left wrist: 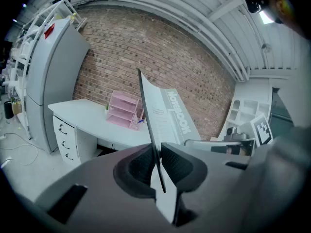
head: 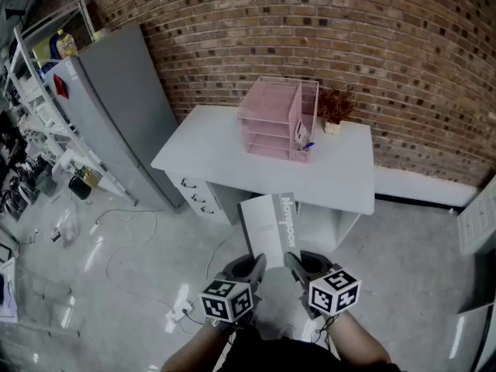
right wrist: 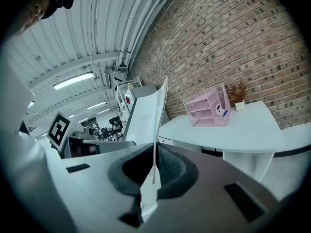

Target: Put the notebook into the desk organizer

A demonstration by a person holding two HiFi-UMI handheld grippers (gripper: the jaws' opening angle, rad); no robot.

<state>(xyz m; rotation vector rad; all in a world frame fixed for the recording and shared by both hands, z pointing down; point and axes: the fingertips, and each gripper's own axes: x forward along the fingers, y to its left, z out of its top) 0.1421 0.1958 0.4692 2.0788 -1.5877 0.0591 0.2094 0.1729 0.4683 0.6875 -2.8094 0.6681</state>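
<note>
Nearest the person, the left gripper [head: 252, 267] and the right gripper [head: 297, 263] sit side by side. Each has its jaws pinched nearly together on the near edge of the grey notebook [head: 270, 222]; the left gripper view and the right gripper view both show its thin edge clamped between the pads. The notebook is held in the air, short of the white desk [head: 223, 157]. On the desk, well apart from the notebook, stands the pink desk organizer [head: 267, 118], with a small potted plant [head: 335, 108] beside it against the brick wall [head: 310, 29].
</note>
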